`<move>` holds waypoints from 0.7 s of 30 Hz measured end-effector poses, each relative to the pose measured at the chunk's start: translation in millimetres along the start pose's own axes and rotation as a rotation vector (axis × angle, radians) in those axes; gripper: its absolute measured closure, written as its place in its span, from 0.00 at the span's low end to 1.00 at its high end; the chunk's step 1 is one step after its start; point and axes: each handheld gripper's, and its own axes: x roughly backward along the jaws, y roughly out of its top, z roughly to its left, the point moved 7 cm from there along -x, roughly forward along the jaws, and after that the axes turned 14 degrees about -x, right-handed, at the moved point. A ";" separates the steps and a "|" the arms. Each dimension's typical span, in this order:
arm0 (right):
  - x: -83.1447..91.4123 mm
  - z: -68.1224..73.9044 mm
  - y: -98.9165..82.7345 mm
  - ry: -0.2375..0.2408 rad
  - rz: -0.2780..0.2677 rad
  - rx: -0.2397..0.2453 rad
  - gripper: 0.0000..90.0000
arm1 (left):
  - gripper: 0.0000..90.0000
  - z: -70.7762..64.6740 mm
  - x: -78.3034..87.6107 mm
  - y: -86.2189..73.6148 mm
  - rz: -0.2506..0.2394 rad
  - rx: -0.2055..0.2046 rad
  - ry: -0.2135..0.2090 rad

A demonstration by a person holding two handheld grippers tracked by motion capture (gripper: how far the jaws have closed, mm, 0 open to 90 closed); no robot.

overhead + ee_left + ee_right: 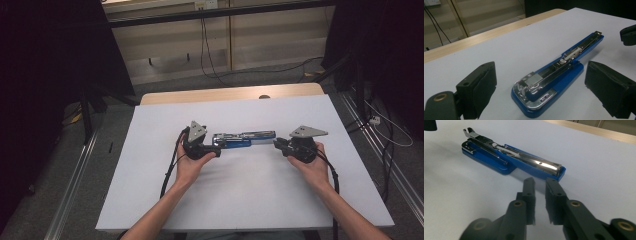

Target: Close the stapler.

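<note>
I hold a claw in each hand over the white table (150, 190), and the blue stapler (243, 139) lies flat between them, opened out long, its length running left to right across the middle of the sheet. My left claw (216, 150) sits at the stapler's left end with its jaws spread wide apart; in the left gripper view the stapler's (554, 75) broad blue base with the shiny metal head lies on the table between and just beyond the two pads (484, 87), neither pad touching it. My right claw (276, 143) is at the stapler's right end, its jaws drawn nearly together with a thin gap and nothing between them. In the right gripper view the tips (540, 182) stop just short of the stapler's (511, 157) narrow end, near it but apart.
</note>
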 end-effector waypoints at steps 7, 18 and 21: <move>-2.5 -0.8 -3.0 0.004 0.024 0.000 1.00 | 0.19 0.1 -0.2 -2.6 0.016 -0.012 -0.013; -6.2 -2.9 -6.6 -0.011 0.049 0.020 1.00 | 0.52 3.6 -2.9 -7.9 0.017 0.035 -0.057; -6.9 -3.1 -6.9 -0.008 0.051 0.017 1.00 | 0.63 2.9 -2.9 -7.9 0.020 0.014 -0.056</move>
